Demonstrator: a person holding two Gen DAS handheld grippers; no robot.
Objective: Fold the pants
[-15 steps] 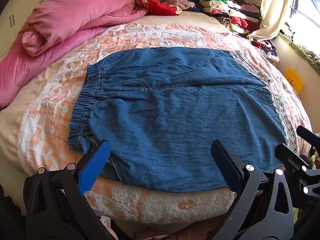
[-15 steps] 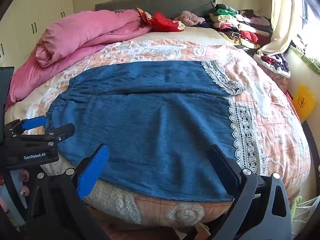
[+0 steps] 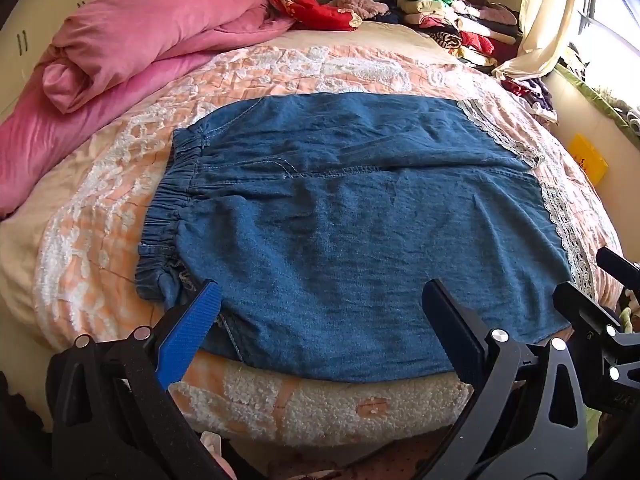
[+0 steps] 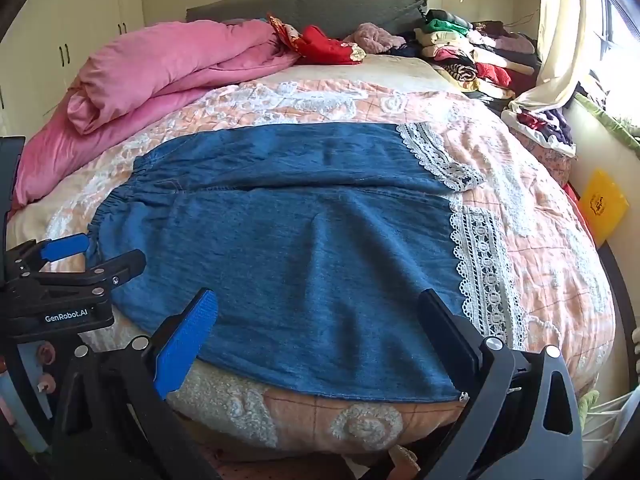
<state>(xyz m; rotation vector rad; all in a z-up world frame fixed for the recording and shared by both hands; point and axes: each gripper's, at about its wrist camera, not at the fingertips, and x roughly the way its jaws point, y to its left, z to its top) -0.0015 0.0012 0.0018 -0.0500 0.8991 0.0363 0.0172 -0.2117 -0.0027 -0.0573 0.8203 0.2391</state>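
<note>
Blue denim pants [image 3: 360, 232] lie spread flat on the bed [image 3: 280, 68], waistband [image 3: 172, 208] to the left, white lace hems [image 4: 480, 272] to the right. The two legs lie side by side, the far leg a bit shorter in view, a seam line between them. The near edge of the pants hangs close to the bed's front edge.

Left hand-held gripper [image 3: 320, 320] jaws spread wide, nothing between them, hovering above the near edge of the pants close to the waistband end. Right hand-held gripper [image 4: 318, 320] also spread wide and empty, above the near edge closer to the lace hem end. Each gripper shows in the other's view: left one [image 4: 92, 254] at the left edge, right one [image 3: 592, 280] at the right edge.

Pink duvet [image 3: 140, 40] bunched at the far left of the bed. Pile of folded clothes [image 3: 452, 20] at far right near the headboard [image 4: 320, 8]. Curtain [image 3: 540, 20] and window to the right. Yellow item [image 4: 602, 204] on the floor beside the bed.
</note>
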